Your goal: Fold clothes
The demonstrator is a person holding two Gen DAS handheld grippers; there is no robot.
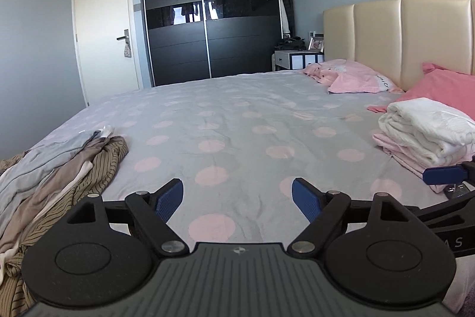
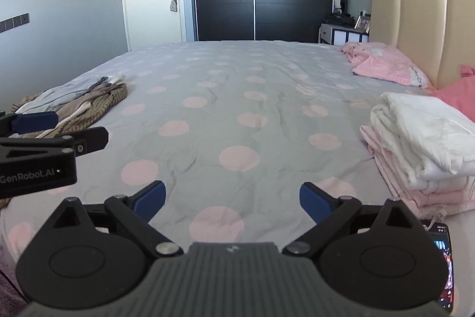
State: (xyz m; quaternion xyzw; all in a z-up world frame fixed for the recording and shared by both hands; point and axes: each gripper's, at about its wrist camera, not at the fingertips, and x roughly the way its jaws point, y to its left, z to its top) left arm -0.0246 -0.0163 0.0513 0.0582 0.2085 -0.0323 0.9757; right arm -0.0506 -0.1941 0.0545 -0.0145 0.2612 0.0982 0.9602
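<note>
The heap of unfolded clothes (image 1: 59,162) lay rumpled at the left of the bed (image 1: 237,121), looking soft, light and limp, best pinched at a hem or collar. Both the left gripper (image 1: 237,198) and right gripper (image 2: 233,199) hovered with jaws spread, empty, the heap well left.

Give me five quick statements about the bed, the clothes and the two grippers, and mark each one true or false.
1. Both the left gripper and the right gripper are open and empty. True.
2. The folded stack has a white piece on top. True.
3. The unfolded clothes pile lies beside the headboard. False: it lies on the opposite side of the bed from the headboard.
4. The bedsheet is plain grey. False: it has pink dots.
5. A phone lies near the folded stack. True.
</note>
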